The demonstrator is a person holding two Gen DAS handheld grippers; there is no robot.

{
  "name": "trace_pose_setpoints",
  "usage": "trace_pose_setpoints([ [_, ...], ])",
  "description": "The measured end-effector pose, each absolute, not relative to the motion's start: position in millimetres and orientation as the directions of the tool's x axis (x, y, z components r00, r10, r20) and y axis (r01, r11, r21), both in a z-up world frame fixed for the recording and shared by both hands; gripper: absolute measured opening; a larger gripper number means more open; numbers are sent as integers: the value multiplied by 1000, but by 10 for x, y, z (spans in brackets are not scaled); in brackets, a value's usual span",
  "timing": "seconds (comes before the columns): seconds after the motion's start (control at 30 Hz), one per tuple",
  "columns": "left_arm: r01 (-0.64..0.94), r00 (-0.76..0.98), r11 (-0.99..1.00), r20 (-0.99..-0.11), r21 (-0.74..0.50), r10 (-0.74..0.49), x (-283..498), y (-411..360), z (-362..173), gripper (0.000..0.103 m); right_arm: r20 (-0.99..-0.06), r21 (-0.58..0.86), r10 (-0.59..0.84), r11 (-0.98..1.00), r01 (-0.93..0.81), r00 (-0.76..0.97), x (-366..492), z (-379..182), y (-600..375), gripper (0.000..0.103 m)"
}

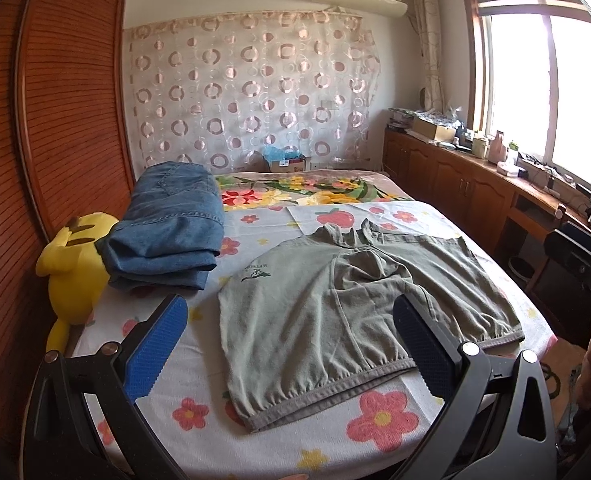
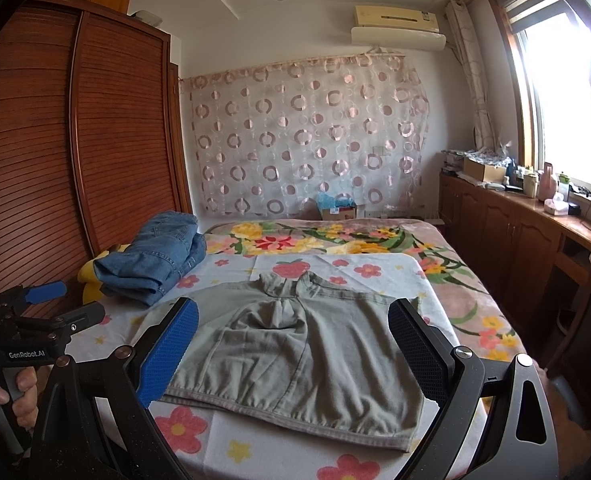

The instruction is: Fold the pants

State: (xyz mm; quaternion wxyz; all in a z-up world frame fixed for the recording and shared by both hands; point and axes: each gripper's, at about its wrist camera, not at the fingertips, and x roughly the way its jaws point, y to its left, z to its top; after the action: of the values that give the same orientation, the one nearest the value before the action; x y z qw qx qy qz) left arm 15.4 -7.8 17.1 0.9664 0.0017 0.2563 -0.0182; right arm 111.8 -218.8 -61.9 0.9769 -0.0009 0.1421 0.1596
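Grey-green pants (image 1: 347, 300) lie spread flat on the flowered bed sheet (image 1: 199, 420), waistband towards me and legs pointing away; they also show in the right wrist view (image 2: 295, 352). My left gripper (image 1: 287, 344) is open and empty, hovering above the waistband's left part. My right gripper (image 2: 291, 356) is open and empty above the waistband, its blue fingers (image 2: 167, 356) on either side of the pants. The left gripper also shows at the left edge of the right wrist view (image 2: 43, 304).
A folded stack of blue jeans (image 1: 171, 228) rests at the bed's left on a yellow plush toy (image 1: 75, 264). A wooden wardrobe (image 1: 55, 120) stands left. A cluttered wooden counter (image 1: 495, 176) runs under the window at right. A cardboard box (image 1: 287, 164) sits behind the bed.
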Motion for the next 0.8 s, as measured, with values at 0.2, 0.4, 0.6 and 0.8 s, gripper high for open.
trace_pose_setpoints([
  [0.2,100,849,995,-519,-25,-98,343,-61,48,103,-281,27,303,951,-308,911,1239,-649,-2243,96],
  [0.4,139,835,990,-538,5,-114,516,-138,-53,103,-312,8,272,959,-284,910,1408,-721,-2337,96],
  [0.6,169,817,986,-562,17,-130,681,-204,-168,103,-351,6,244,966,-258,904,1590,-802,-2405,96],
  [0.8,217,792,976,-588,16,-166,836,-296,-254,103,-386,-1,232,968,-252,893,1717,-764,-2433,92],
])
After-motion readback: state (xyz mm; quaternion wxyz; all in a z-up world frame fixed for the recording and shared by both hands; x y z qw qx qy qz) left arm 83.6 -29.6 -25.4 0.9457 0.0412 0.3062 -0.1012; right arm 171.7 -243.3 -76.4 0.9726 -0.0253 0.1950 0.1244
